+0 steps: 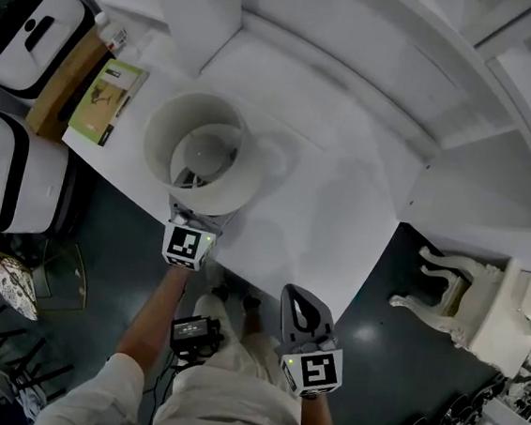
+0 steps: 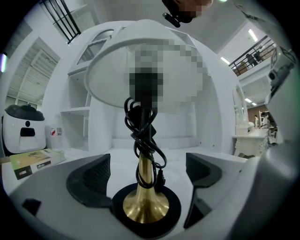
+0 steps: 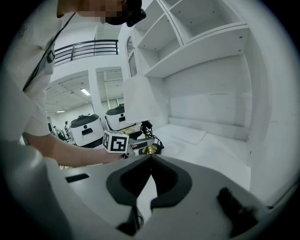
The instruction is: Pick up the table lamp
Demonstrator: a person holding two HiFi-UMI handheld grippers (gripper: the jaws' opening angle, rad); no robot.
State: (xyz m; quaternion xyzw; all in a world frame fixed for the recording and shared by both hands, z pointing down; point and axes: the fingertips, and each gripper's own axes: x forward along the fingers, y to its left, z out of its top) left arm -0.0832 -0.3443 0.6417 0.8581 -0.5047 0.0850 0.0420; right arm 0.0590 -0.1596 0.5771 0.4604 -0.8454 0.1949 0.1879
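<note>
**Open left gripper [image 2: 147, 172] straddles the table lamp [image 1: 205, 158] at its stem**

The left gripper's jaws stand wide apart and hold nothing. Its dark ribbed pads [image 2: 93, 176] sit one on each side of the lamp's brass stem [image 2: 145, 180], clear of it on both sides. A black cord [image 2: 140, 129] is wound in loose loops up the stem, with its plug hanging against the brass just above the flare. Below the jaws the stem widens into a brass foot on a round black base [image 2: 174, 206]. Above them spreads the wide pale shade [image 2: 105, 82]. In the head view it is an open drum that hides the gripper's tips.

The lamp stands upright near the front edge of a white table [image 1: 339, 233]. To the lamp's left in the head view lies a green-covered book [image 1: 108, 98]. The right gripper [image 3: 151, 160] hangs off the table's edge, to the lamp's right and nearer the person, with its jaws pressed together and empty.

As a judgement on handling, the metal stem and foot look stiff and carry most of the weight low down. The shade looks light, thin and easily dented — no place to grip. The narrow stem just above the flare is the likely hold. Polished brass may be slippery, and the cord loops could get pinched or let the pads slide. A firm, square squeeze seems wise, keeping the lamp upright so the broad shade doesn't tip it.
</note>
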